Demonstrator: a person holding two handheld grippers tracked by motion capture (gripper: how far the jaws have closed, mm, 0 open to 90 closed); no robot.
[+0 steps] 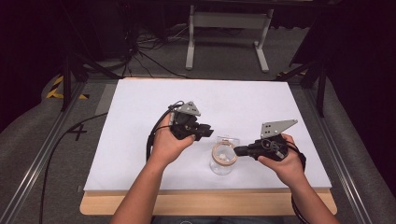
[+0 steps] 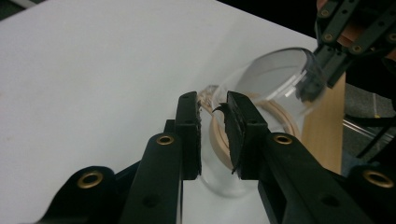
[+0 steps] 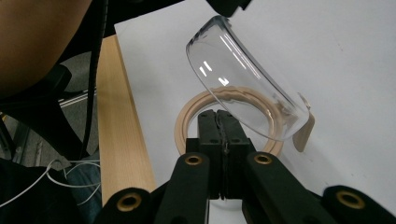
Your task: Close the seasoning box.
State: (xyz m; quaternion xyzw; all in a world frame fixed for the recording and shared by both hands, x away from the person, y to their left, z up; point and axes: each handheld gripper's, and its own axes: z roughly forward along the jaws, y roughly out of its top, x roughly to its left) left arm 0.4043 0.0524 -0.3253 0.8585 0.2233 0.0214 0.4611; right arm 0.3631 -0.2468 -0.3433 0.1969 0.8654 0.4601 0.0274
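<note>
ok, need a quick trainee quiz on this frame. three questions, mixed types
1. True or false: the clear lid lies shut flat on the glass jar.
2. Pick one: the right gripper is clamped on A) the jar's tan rim ring, B) the lid, C) nothing.
3. Fill in: the left gripper holds the raised lid by its ___.

Key: 1 false, the lid is tilted open above the ring. 2 A. 3 edge.
</note>
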